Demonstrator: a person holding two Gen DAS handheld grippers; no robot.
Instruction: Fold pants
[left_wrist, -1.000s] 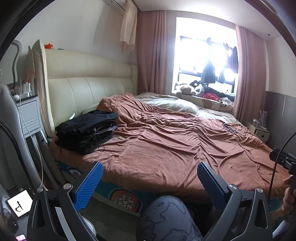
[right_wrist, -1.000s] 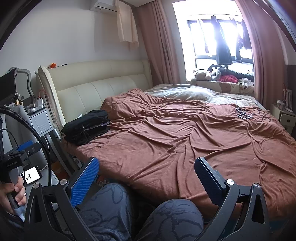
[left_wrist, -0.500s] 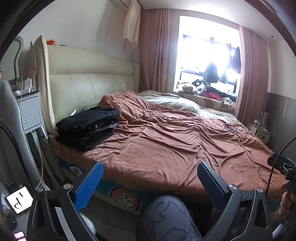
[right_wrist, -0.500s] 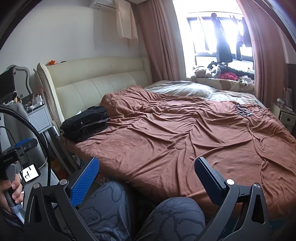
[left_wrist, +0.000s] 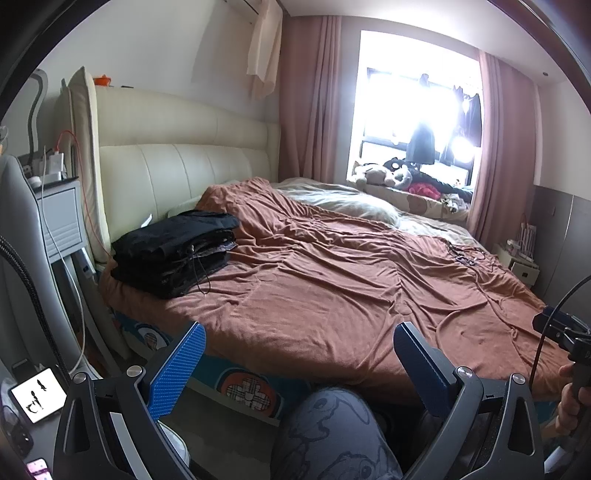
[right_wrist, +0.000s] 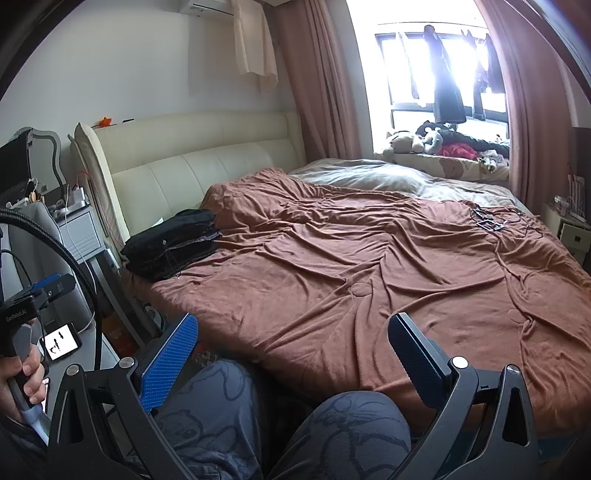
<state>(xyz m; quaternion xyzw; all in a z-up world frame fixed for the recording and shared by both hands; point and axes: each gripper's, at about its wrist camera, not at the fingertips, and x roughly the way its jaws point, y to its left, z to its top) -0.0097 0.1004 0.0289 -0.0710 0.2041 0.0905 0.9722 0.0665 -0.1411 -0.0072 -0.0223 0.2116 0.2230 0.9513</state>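
left hand-held gripper (left_wrist: 297, 354): wide open, holding nothing | right hand-held gripper (right_wrist: 291, 345): wide open, holding nothing | black pants (left_wrist: 177, 251): folded pile, left of frame on bed (left_wrist: 351, 288), well apart from both

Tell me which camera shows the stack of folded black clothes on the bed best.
The left wrist view. The stack of folded black clothes sits closer and larger there, with its layers and a dangling cord visible. The right wrist view shows the same stack smaller and farther off, near the headboard.

A brown-covered bed (left_wrist: 332, 280) with cream headboard (left_wrist: 177, 173) faces a bright, pink-curtained window (left_wrist: 413, 110).
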